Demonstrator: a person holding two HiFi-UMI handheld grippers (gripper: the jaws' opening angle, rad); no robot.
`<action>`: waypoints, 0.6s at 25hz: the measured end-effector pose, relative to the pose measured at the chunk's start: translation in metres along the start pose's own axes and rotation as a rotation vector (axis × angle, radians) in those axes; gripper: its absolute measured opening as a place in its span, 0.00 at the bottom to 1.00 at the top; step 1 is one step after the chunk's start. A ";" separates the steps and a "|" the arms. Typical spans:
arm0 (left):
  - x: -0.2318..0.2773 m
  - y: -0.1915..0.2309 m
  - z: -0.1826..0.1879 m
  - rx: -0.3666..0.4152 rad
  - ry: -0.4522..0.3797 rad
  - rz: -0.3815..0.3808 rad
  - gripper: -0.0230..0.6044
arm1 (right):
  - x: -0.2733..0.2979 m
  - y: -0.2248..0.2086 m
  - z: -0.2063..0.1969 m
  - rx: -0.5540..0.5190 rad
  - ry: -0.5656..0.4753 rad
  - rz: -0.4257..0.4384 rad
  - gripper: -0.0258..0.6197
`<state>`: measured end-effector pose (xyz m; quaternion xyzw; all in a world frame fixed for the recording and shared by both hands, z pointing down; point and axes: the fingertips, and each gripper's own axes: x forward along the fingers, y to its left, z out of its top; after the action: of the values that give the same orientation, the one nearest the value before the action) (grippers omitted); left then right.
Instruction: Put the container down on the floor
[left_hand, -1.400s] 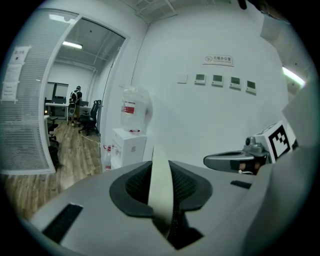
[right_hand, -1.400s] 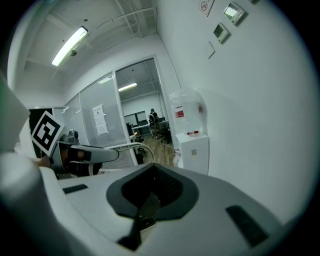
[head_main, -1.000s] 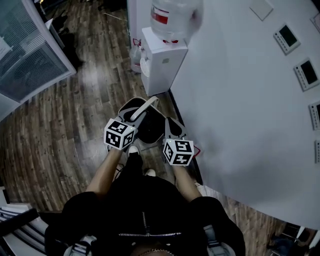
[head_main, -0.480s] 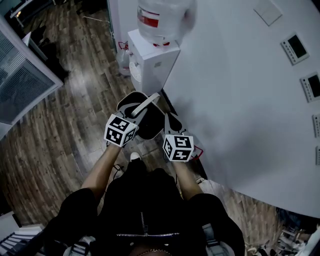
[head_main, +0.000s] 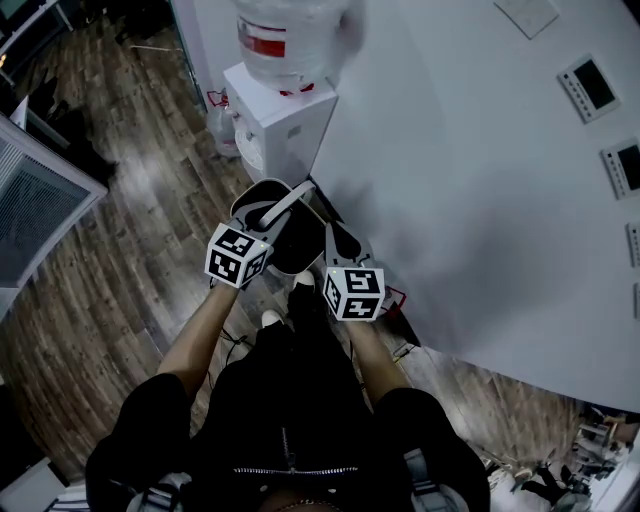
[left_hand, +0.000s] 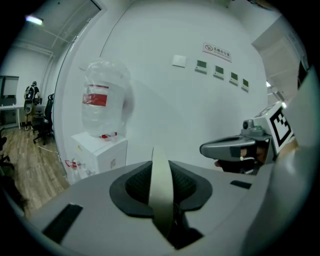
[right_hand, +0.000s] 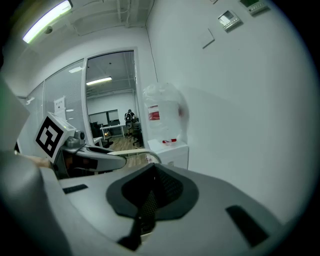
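1. The dark container (head_main: 292, 240) hangs by its pale handle (head_main: 284, 204) in front of the person, above their shoes and close to the white wall (head_main: 480, 180). It looks to be well off the wooden floor (head_main: 140, 240).
2. The left gripper (head_main: 268, 224) carries it. In the left gripper view its jaws are clamped on the handle strip, which runs straight up between them.
3. The right gripper (head_main: 340, 248) sits just beside the container's right edge. In the right gripper view its jaws are together, with nothing to be made out between them, so it seems to bear no load.
4. A water dispenser (head_main: 272, 125) stands just ahead against the wall.
5. As a judgement, none of the putting down is done. Lowering the container to the floor and letting go of the handle both remain.
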<state>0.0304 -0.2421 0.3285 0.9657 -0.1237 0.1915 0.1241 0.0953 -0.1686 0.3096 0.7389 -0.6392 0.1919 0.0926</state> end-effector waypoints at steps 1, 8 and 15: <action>0.007 0.001 -0.001 -0.004 0.000 -0.009 0.17 | 0.002 -0.005 0.000 0.004 0.000 -0.008 0.06; 0.060 0.012 -0.005 0.007 0.020 -0.061 0.17 | 0.028 -0.040 -0.009 0.032 0.021 -0.043 0.06; 0.115 0.027 -0.003 0.052 0.028 -0.091 0.17 | 0.063 -0.077 -0.014 0.063 0.043 -0.060 0.06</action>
<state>0.1247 -0.2885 0.3829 0.9705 -0.0728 0.2023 0.1092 0.1752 -0.2075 0.3555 0.7561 -0.6081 0.2250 0.0890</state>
